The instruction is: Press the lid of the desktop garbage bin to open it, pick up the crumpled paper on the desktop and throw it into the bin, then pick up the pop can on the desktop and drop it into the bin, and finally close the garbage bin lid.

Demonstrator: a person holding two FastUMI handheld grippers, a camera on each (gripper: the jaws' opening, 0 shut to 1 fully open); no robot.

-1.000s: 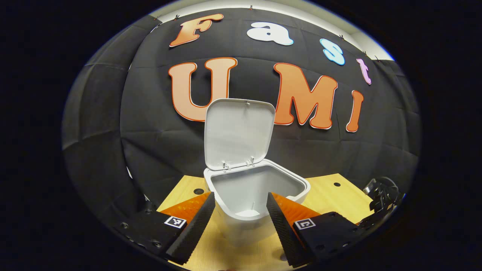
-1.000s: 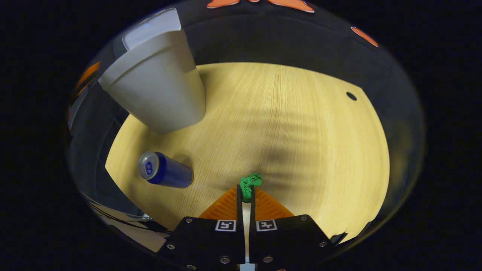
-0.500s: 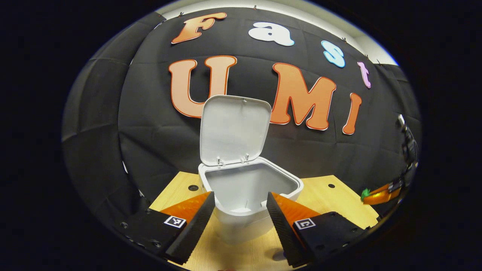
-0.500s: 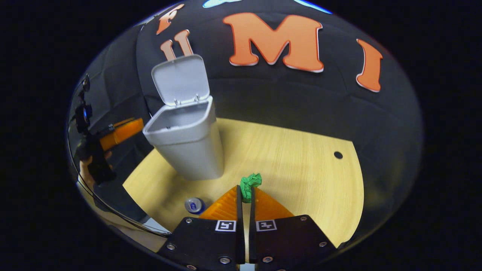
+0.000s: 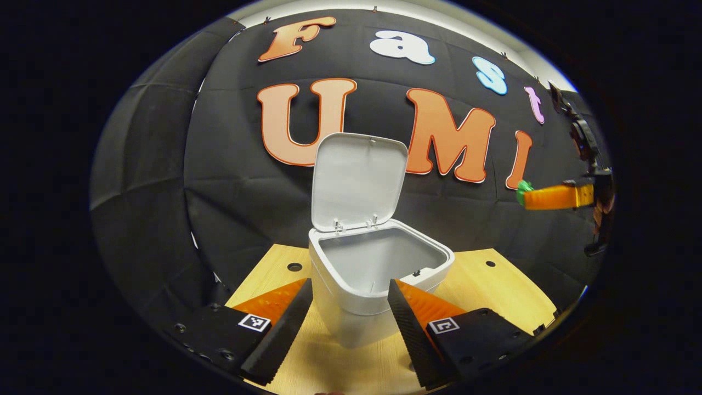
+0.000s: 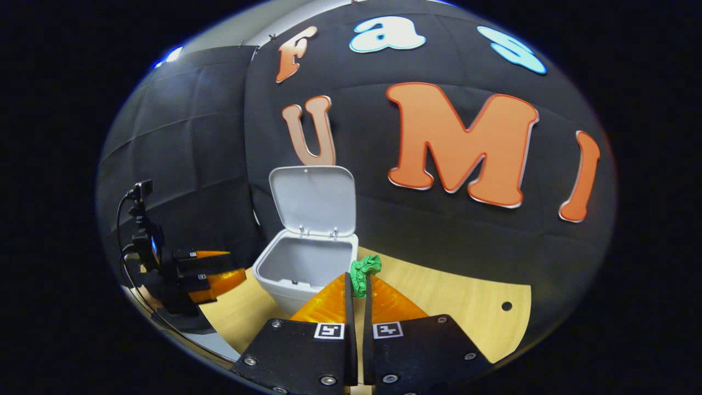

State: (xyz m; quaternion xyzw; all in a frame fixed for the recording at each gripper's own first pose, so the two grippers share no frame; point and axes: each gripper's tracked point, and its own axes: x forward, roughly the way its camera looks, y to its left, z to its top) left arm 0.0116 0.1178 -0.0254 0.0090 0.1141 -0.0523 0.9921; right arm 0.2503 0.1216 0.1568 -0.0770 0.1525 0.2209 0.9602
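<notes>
The white garbage bin (image 5: 378,274) stands on the wooden desktop (image 5: 493,285) with its lid (image 5: 359,181) swung up and upright. My left gripper (image 5: 350,285) is open, low in front of the bin, one finger on each side of its front wall without touching it. My right gripper (image 6: 356,280) is shut on the green crumpled paper (image 6: 363,271), held in the air right of the bin (image 6: 304,269) and about level with its rim. In the left gripper view the right gripper (image 5: 535,196) hangs far right with the paper (image 5: 524,188) at its tips.
The black cloth wall rises close behind the bin. The desktop (image 6: 449,307) has small round holes (image 6: 507,305) near its back edge. The left gripper (image 6: 233,271) and the hand holding it sit left of the bin in the right gripper view.
My right gripper has risen from the desktop with the paper and tilted up to face the bin; the pop can slid out of its view. My left gripper has shifted slightly, staying open.
</notes>
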